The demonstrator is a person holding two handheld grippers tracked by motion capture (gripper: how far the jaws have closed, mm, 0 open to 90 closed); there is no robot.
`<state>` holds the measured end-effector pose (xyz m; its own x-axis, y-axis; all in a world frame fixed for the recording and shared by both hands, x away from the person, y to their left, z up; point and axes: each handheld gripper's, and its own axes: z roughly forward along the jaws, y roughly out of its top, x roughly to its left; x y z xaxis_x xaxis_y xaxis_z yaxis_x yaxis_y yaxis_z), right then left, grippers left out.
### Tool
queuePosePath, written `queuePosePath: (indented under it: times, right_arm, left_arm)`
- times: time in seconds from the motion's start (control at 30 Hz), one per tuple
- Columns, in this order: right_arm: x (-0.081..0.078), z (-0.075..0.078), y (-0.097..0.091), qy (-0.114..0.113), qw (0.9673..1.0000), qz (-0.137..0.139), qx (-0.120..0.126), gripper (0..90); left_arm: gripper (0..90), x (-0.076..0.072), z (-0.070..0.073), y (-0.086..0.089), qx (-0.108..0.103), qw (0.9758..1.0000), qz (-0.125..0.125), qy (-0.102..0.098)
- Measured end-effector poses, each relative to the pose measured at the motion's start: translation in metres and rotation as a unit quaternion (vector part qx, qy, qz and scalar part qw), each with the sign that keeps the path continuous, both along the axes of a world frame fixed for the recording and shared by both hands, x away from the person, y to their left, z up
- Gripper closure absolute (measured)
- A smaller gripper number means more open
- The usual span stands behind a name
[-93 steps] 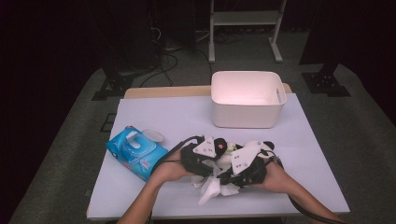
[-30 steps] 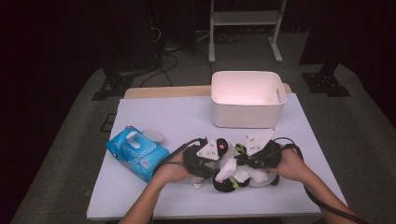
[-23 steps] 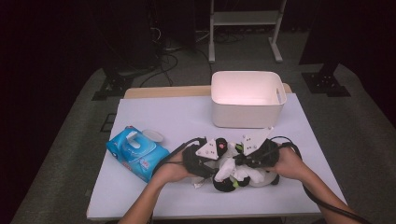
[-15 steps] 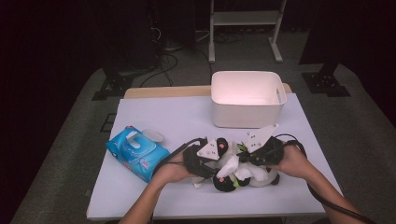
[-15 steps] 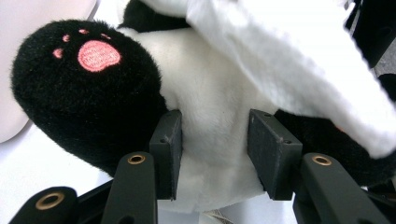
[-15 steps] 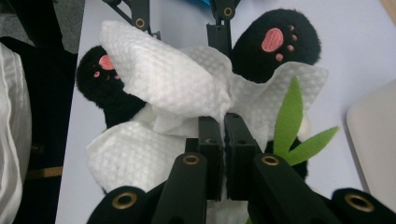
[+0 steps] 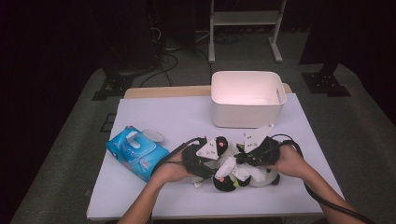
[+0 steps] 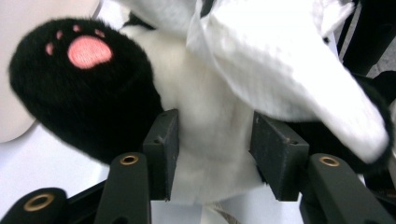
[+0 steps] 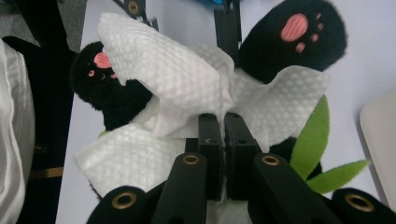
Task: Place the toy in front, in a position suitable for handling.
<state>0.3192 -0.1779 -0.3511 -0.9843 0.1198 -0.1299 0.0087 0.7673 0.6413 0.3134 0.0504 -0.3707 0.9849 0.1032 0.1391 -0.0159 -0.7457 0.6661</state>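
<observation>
The plush panda is black and white, with black paws that carry pink pads: one big pink patch and small pink dots. Green leaf shapes stick out at its 4 o'clock in the right gripper view. The wipe is white with a fine dimpled waffle pattern. Both tongs, left and right, are black with brass-coloured rivets. The wipe pack at 9 o'clock is bright blue with a white lid. The bin at 12 o'clock is white; the surface is pale lilac-white.
</observation>
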Motion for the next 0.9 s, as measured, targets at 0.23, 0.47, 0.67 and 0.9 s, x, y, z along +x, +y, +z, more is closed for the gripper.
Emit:
queuePosePath:
  times: [0.23, 0.47, 0.67, 0.9]
  right_arm:
    - [-0.001, -0.001, -0.007, 0.008, 0.9999, -0.004, 0.009, 86.4]
    - [0.007, -0.001, 0.016, 0.015, 0.9999, 0.007, -0.004, 86.4]
    - [0.006, -0.003, 0.028, 0.019, 0.9997, 0.016, 0.001, 86.4]
    - [0.002, -0.005, 0.03, 0.021, 0.9994, 0.027, 0.0, 86.3]
  left_arm:
    - [50.2, 0.0, -0.005, -0.003, 0.007, 1.0, 0.005, 0.005]
    - [51.7, 0.001, -0.006, -0.003, 0.004, 1.0, 0.005, 0.006]
    - [51.8, 0.002, -0.007, -0.003, 0.004, 1.0, 0.002, 0.009]
    - [51.8, 0.004, -0.007, 0.0, -0.005, 0.9999, 0.003, 0.013]
